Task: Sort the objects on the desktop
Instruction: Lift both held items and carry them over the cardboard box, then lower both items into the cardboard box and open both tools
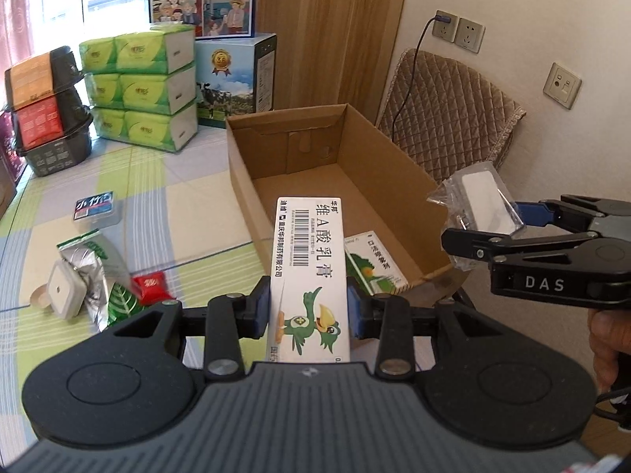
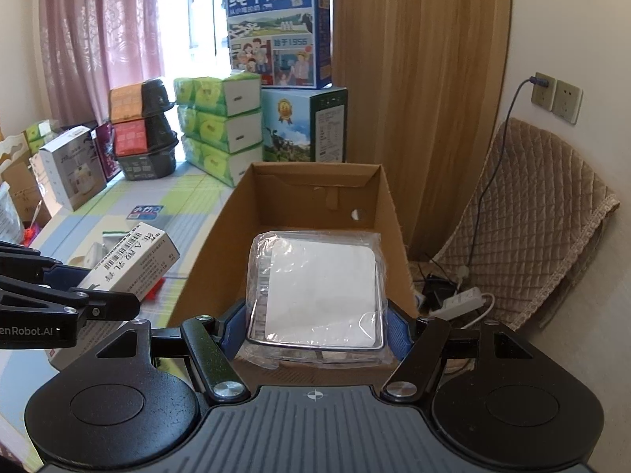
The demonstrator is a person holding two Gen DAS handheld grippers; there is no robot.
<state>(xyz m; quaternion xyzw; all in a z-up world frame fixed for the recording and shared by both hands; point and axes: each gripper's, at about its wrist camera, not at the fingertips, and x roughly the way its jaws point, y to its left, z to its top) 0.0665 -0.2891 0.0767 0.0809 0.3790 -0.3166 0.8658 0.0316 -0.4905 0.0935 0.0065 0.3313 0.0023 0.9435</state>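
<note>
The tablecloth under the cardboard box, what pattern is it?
Pastel checks, green, yellow and blue tablecloth; left wrist view.

The room is bright; daylight pours in from the window (image 2: 189, 12) far back on the left, so white it glares; the pictures bend round at the edges; dark corners; far things look a little soft.

small carton (image 1: 374, 272) inside cardboard box (image 1: 394, 165)

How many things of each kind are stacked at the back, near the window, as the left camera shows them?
Tissue packs: 6
Milk cases: 2
Black bowls: 2
Total: 10
</note>
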